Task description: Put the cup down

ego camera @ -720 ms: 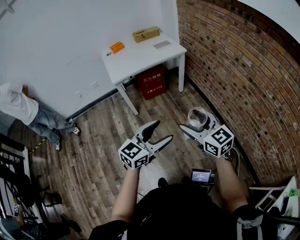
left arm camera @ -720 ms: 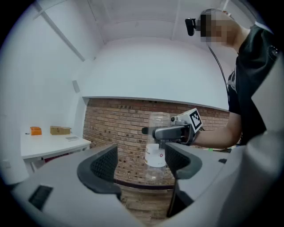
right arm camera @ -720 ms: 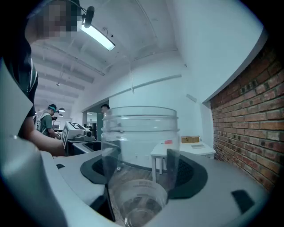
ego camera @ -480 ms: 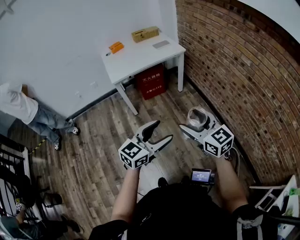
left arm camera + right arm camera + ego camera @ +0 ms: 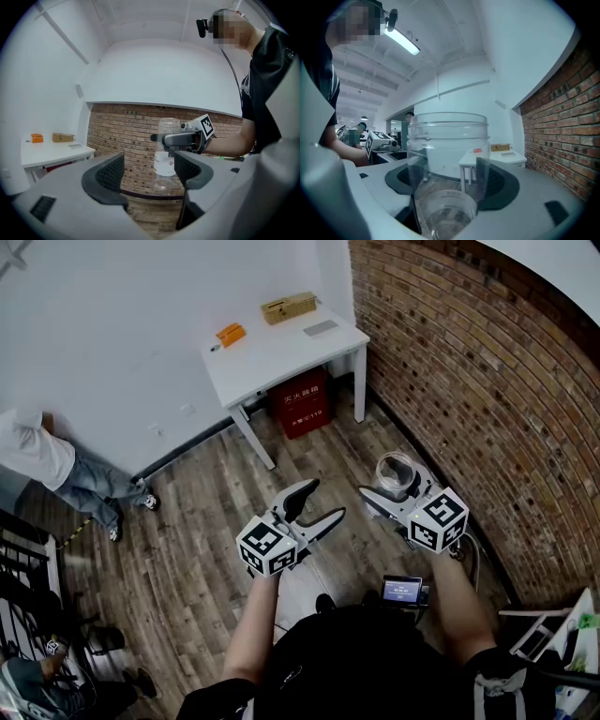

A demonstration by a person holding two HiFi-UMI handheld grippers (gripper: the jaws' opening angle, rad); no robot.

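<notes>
Two hand-held grippers are held out in front of a person in a dark top, seen from above by the head camera. A small lit screen point(image 5: 403, 592) sits at the person's waist, between the forearms.

The left gripper point(image 5: 317, 507) has its jaws spread wide with nothing between them. In its own view the jaws frame the other gripper and its load, which lie well beyond them.

The right gripper point(image 5: 394, 484) grips a clear plastic cup point(image 5: 395, 472). Its two dark pads press on opposite sides of the cup's wall, a little below the ridged rim. The cup stands upright with its mouth up, and a white label wraps its lower part. It is held in the air above the wooden floor point(image 5: 206, 521), near the brick wall point(image 5: 469, 381) on the person's right.

Farther off, a white table point(image 5: 281, 357) stands in the corner where the brick wall meets a white wall. On it lie an orange object point(image 5: 233, 334), a brown cardboard box point(image 5: 291, 307) and a flat grey item point(image 5: 324, 329). A red box point(image 5: 302, 401) with white print sits on the floor under the table.

At the far left another person point(image 5: 56, 465), in a white top and jeans, is low against the white wall.
</notes>
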